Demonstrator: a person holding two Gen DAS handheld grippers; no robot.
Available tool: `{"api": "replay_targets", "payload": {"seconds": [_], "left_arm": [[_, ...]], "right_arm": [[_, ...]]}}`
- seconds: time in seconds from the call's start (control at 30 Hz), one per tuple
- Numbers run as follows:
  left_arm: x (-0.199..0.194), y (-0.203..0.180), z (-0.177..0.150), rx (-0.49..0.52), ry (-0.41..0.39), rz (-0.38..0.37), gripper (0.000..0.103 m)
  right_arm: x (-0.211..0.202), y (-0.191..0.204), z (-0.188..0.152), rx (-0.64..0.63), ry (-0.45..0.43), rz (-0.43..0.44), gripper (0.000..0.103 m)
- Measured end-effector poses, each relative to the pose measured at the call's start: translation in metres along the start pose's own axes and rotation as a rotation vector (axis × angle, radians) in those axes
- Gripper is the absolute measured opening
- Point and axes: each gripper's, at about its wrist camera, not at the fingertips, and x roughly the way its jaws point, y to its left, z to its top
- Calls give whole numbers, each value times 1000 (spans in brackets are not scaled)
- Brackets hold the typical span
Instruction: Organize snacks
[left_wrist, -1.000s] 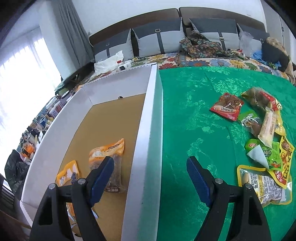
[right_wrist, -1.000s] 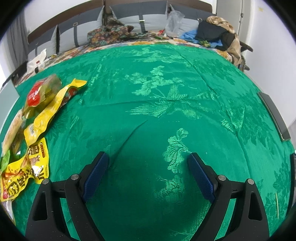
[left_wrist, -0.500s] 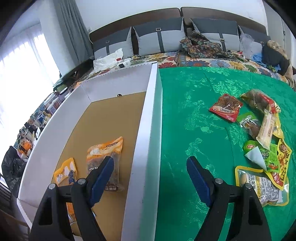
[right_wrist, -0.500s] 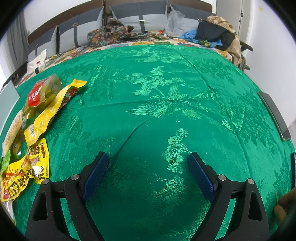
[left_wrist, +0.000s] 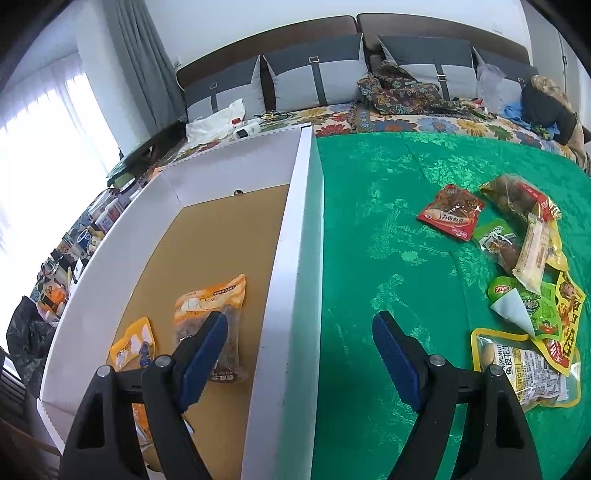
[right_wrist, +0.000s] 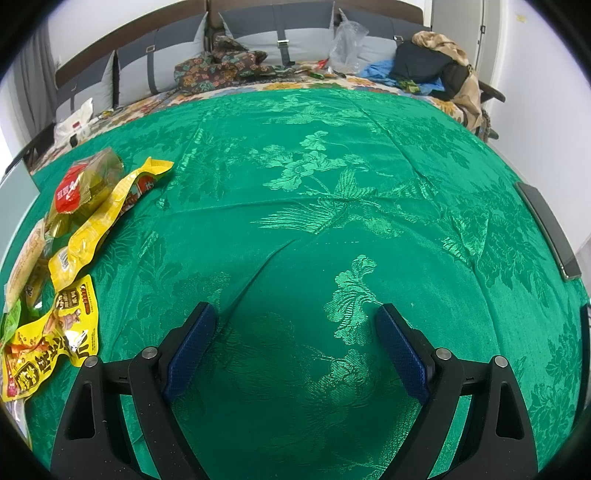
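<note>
A white-walled cardboard box (left_wrist: 295, 266) with a brown floor stands on the green tablecloth (left_wrist: 388, 229). Two orange snack packs lie inside it, a larger one (left_wrist: 218, 306) and a smaller one (left_wrist: 133, 343). My left gripper (left_wrist: 299, 325) hovers open astride the box's right wall, nothing between its fingers. A heap of loose snack packs (left_wrist: 517, 266) lies to its right, with a red pack (left_wrist: 450, 216) and a peanut bag (left_wrist: 532, 369). My right gripper (right_wrist: 295, 325) stands open over bare cloth, with the yellow packs (right_wrist: 92, 229) to its left.
A sofa (left_wrist: 332, 74) with grey cushions, clothes and bags runs along the back. A dark flat phone (right_wrist: 550, 229) lies at the table's right edge. Cluttered shelves (left_wrist: 74, 251) stand left of the box, below a bright window.
The left wrist view has shifted a little, and the snacks in the box and on the cloth sit slightly lower left in frame. Both grippers stay open. A hand's edge showed briefly at the right view's lower right.
</note>
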Motion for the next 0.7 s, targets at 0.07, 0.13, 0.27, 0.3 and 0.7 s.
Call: {"api": "replay_targets", "payload": {"seconds": [0.07, 0.13, 0.27, 0.3, 0.7], "left_arm": [[0, 0, 0, 0, 1, 2, 80], [0, 0, 0, 0, 1, 3, 80], [1, 0, 0, -7, 4, 3, 80], [1, 1, 0, -8, 5, 2, 80], [2, 1, -1, -7, 9, 4, 80]], "right_arm": [[0, 0, 0, 0, 0, 0, 92], [0, 0, 0, 0, 0, 0, 91], [0, 0, 0, 0, 0, 0, 91], [0, 0, 0, 0, 0, -1, 92], [0, 0, 0, 0, 0, 0, 92]]}}
